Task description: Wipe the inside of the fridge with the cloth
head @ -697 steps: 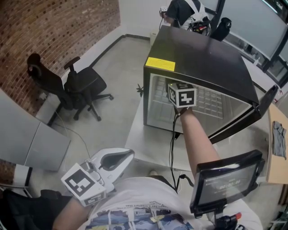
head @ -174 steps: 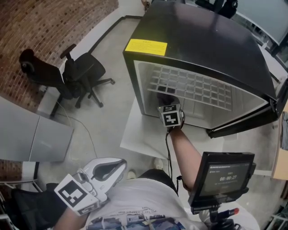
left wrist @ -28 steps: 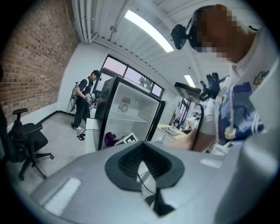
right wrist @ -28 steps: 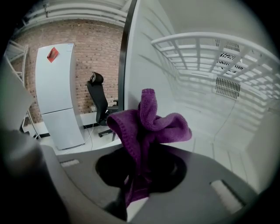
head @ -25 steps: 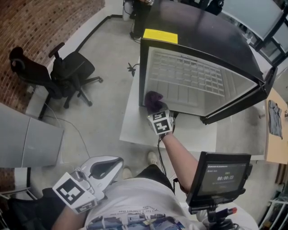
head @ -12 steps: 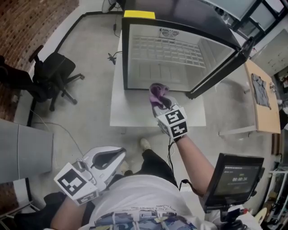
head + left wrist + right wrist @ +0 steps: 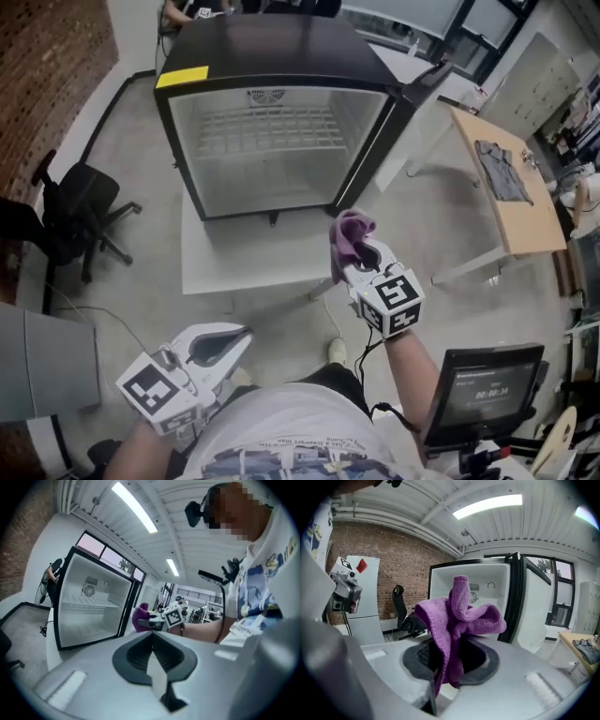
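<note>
A black mini fridge [image 7: 272, 56] stands open on a low white table [image 7: 239, 258], its white inside and wire shelf [image 7: 267, 128] bare. Its door [image 7: 398, 117] is swung out to the right. My right gripper [image 7: 361, 258] hangs outside the fridge, in front of the table's right end, shut on a crumpled purple cloth [image 7: 349, 236]. In the right gripper view the cloth [image 7: 459, 616] bunches up out of the jaws, with the fridge [image 7: 476, 599] behind it. My left gripper [image 7: 220, 345] is shut and empty, low by the person's body, jaws together in the left gripper view [image 7: 152, 646].
A black office chair [image 7: 70, 211] stands left of the table by a brick wall. A wooden table [image 7: 502, 183] with a grey cloth [image 7: 502, 169] lies at the right. A small screen [image 7: 478, 394] on a stand is at the lower right.
My right gripper has drawn back out of the fridge with the cloth and now hangs in front of the table. The view has swung left. The left gripper has barely moved.
</note>
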{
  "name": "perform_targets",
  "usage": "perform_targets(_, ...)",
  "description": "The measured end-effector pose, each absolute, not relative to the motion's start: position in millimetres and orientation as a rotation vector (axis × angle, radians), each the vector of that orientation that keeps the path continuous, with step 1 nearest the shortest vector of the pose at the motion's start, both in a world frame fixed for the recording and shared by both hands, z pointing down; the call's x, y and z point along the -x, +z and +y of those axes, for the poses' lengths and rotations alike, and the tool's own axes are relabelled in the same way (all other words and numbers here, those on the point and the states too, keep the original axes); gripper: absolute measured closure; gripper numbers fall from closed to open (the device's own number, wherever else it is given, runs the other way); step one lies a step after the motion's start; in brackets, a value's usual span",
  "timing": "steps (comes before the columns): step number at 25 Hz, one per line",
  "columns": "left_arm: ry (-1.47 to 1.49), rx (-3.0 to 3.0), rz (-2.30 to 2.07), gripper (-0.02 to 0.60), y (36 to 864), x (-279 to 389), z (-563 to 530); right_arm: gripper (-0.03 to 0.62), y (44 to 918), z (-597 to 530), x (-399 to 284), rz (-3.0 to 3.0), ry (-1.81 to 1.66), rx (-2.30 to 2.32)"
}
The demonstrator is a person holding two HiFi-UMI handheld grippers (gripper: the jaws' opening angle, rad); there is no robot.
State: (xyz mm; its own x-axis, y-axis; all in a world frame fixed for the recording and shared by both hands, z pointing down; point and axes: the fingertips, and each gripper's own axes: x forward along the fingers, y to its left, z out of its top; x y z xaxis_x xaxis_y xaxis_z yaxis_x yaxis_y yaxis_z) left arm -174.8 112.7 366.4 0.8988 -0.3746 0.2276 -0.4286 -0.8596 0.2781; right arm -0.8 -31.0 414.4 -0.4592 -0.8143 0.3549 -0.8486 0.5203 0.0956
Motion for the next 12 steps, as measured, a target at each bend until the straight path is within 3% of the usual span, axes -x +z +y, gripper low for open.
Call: perform_targets(12,0.133,-2.738,-0.727,0.574,351,-24,71,0.513,343,-44,-158,-2.607,-0.047,-1.232)
